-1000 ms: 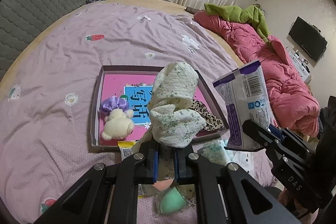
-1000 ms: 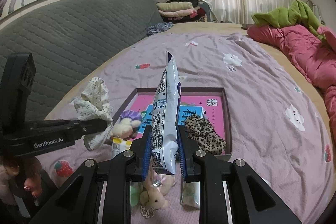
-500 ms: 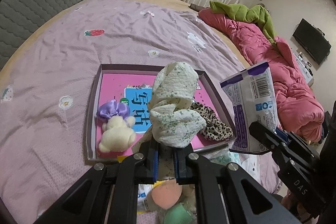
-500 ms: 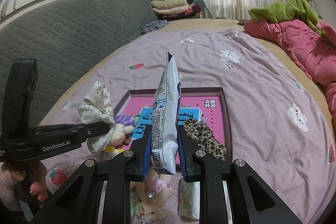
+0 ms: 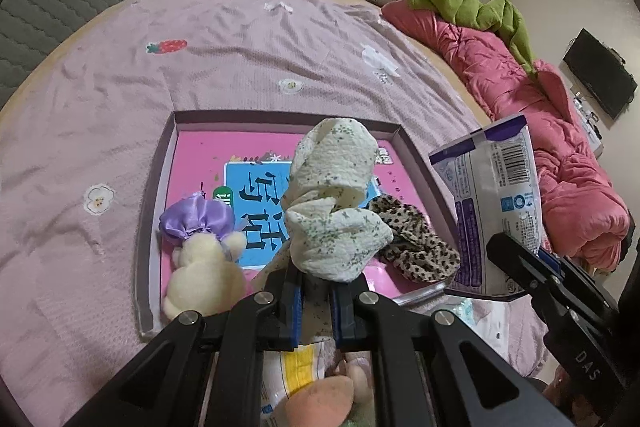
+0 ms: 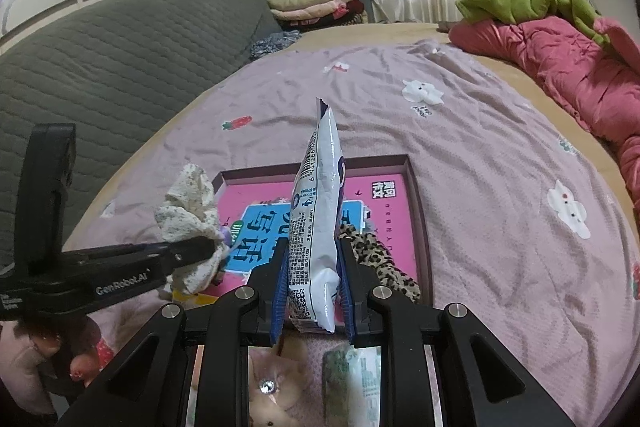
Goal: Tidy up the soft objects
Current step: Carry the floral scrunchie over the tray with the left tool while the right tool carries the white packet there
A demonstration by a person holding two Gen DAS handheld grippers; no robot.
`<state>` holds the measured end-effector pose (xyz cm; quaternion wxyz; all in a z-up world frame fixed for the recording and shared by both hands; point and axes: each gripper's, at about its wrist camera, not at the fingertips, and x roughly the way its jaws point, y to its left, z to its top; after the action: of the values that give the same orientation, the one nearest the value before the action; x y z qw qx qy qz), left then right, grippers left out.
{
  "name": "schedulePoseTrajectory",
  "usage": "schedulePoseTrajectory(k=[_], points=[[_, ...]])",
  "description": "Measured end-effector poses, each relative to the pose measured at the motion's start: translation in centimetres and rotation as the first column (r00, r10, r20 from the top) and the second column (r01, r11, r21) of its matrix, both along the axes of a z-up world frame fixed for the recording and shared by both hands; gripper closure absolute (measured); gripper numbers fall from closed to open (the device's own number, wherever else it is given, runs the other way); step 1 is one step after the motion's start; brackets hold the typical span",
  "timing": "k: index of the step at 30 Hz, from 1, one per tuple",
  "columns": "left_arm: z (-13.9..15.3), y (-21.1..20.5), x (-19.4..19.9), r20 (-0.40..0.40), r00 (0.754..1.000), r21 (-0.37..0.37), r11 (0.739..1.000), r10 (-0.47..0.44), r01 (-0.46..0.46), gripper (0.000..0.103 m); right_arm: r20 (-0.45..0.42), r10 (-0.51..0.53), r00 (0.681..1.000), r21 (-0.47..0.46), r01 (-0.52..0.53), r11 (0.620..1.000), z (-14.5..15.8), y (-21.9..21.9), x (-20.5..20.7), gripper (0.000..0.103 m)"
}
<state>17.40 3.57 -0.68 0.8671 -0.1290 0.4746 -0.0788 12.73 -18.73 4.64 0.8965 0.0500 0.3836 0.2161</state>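
My left gripper [image 5: 316, 295] is shut on a cream floral scrunchie [image 5: 334, 199], held above the near edge of a shallow pink-lined box [image 5: 160, 163]. In the box lie a cream plush toy with a purple bow [image 5: 200, 259] and a leopard-print scrunchie [image 5: 416, 243]. My right gripper [image 6: 314, 291] is shut on a white and purple soft packet [image 6: 318, 215], held upright above the box's near right side [image 6: 416, 203]. The packet also shows in the left wrist view [image 5: 496, 199], and the cream scrunchie in the right wrist view [image 6: 188, 223].
The box lies on a purple bedspread [image 5: 120, 87]. Loose small items lie near me: a peach sponge [image 5: 320, 403], a yellow-labelled packet [image 5: 296, 367], a plush [image 6: 272, 403], a green packet [image 6: 352, 379]. A pink quilt [image 5: 540, 107] lies at right; a grey headboard [image 6: 120, 59] stands at left.
Both grippers have moved forward and lower toward the box, each still holding its item. The box and its contents look larger and nearer.
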Motion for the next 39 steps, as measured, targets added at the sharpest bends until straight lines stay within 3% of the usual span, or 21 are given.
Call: schedulePoseTrajectory(k=[19, 39], points=[[-2.9, -0.4, 1.7, -0.063, 0.998, 0.012, 1.000, -0.006, 0.007, 0.092, -0.092, 0.051, 0.994, -0.031, -0.054, 0.998, -4.2, 2.7, 3.1, 0.080], [-4.5, -1.4, 2.5, -0.104, 0.994, 0.009, 0.999, -0.032, 0.033, 0.092, -0.169, -0.029, 0.985, -0.083, 0.015, 0.996, -6.6, 1.5, 4.2, 0.078]])
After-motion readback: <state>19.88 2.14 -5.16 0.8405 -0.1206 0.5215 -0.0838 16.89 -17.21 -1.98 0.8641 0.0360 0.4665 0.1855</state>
